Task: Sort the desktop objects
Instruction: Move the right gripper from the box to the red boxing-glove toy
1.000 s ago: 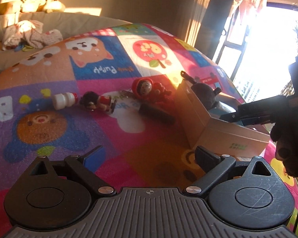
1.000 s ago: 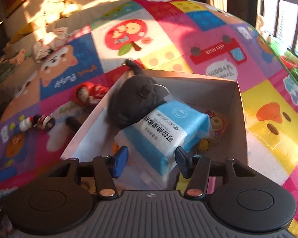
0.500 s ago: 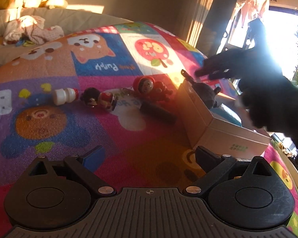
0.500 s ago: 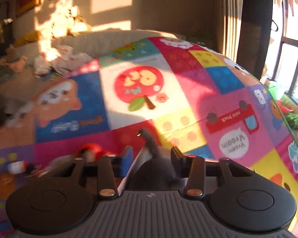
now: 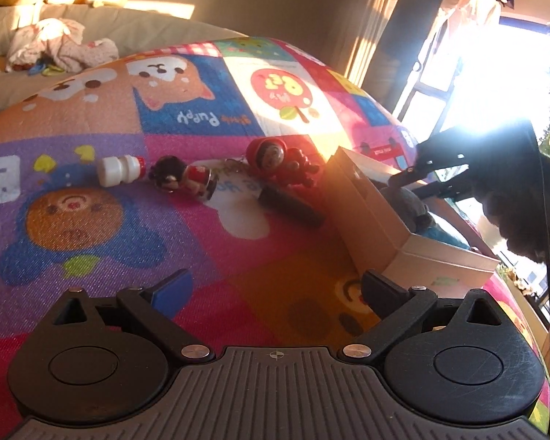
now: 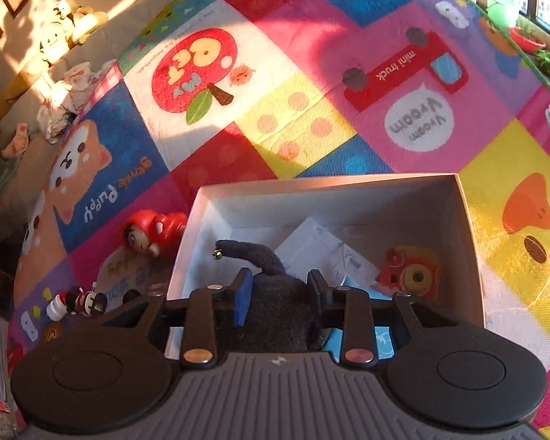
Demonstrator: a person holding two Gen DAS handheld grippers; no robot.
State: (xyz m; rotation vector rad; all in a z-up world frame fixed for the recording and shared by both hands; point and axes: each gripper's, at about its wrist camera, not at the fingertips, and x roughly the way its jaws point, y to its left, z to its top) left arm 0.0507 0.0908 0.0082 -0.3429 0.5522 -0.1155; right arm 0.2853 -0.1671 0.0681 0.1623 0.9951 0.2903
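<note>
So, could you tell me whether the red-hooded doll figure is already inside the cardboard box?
No, the red-hooded doll figure lies on the colourful mat beside the cardboard box.

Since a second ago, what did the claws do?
The right claw closed on the grey plush toy in the box, which it had not gripped before. The left claw stayed open and still; the toys on the mat have not moved.

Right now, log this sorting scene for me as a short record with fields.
surface: colourful cartoon mat
container: open cardboard box
right gripper: shut on dark grey plush toy in the box
left gripper: open, empty
still on mat: small white bottle, red-hooded figurine, dark cylinder
</note>
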